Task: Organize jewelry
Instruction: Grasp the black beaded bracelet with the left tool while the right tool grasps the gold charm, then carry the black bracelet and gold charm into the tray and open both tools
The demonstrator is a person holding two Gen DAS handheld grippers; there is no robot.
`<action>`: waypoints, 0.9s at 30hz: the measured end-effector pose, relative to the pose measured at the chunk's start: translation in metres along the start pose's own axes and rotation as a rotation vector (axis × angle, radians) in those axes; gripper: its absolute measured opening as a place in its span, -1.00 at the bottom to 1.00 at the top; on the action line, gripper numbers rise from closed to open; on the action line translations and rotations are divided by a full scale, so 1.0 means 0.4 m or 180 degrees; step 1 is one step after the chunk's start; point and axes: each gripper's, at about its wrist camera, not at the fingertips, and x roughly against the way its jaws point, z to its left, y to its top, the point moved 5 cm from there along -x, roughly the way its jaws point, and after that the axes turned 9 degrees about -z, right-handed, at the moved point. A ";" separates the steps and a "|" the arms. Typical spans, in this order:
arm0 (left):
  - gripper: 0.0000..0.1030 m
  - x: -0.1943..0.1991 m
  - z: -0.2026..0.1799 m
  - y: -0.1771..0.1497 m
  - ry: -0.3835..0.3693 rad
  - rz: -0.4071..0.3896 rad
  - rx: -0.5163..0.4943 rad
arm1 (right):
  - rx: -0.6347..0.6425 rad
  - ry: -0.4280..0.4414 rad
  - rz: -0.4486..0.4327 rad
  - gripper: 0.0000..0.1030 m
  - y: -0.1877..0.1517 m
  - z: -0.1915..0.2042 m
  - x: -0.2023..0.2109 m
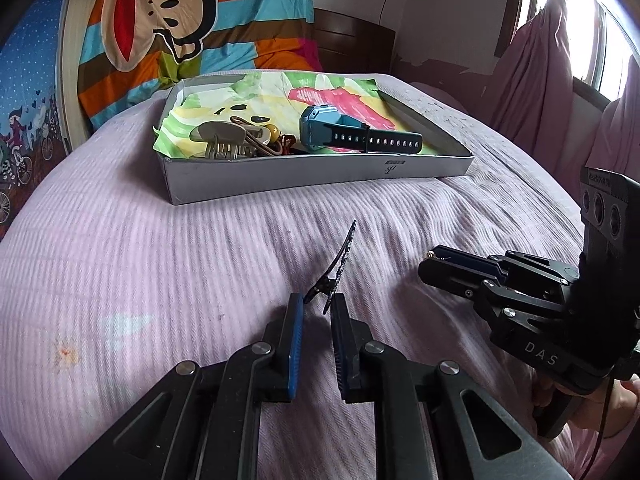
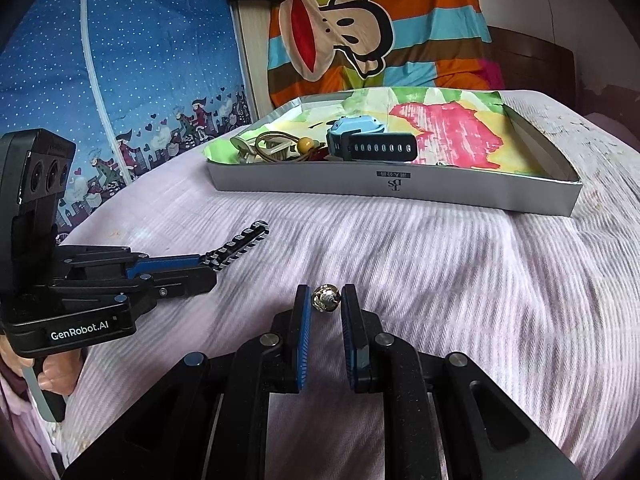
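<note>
Two pieces in hand: black hair clip (image 1: 338, 270) pinched by its tail in left gripper (image 1: 319, 306); small metallic bead (image 2: 326, 298) clamped in right gripper (image 2: 326, 308). Box (image 1: 320, 172) lies ahead of both on bed (image 1: 160, 248), already holding watch (image 1: 352, 136). Step looks like carry; next move: reach over near wall, release inside.

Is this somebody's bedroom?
Most likely a bedroom. The box of trinkets sits on a bed with a lilac bedspread, a cartoon monkey quilt is bunched behind it, and pink curtains hang by a window.
</note>
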 end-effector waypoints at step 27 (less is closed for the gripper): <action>-0.75 0.071 -0.006 0.035 0.0021 -0.0419 0.0050 | 0.0034 -0.0001 -0.0270 -0.74 0.029 0.006 0.044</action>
